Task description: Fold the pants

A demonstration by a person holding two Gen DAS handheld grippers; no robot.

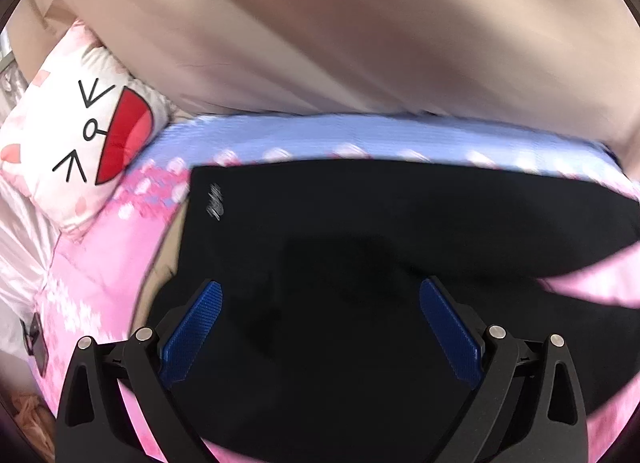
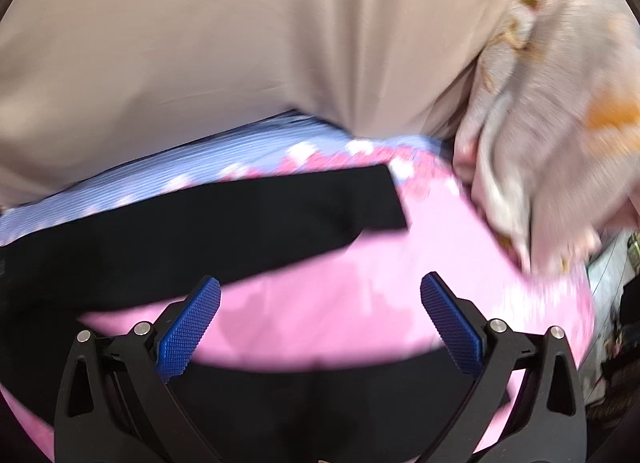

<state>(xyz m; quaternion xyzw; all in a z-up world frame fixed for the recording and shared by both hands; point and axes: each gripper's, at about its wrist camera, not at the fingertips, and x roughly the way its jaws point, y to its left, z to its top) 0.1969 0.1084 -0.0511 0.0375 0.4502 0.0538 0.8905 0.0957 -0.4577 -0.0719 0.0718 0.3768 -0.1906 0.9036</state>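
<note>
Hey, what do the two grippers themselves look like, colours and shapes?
Both match: the left gripper and right gripper have black angular linkage arms with silver round pivot pins, and flat blue finger pads with a fine knurled texture. No cables or markings show.

The left hand-held gripper (image 1: 320, 327) hung over the black pants (image 1: 400, 231), its blue-padded fingers (image 1: 192, 331) spread wide with nothing between them. The pants lay spread across a pink and blue bedspread (image 1: 248, 139), a small pale logo (image 1: 215, 201) showing near their far left corner. To the left, a white pillow (image 1: 76, 143) printed with a cartoon face and red mouth leaned against a beige headboard (image 1: 340, 31). The picture was blurred.
</note>
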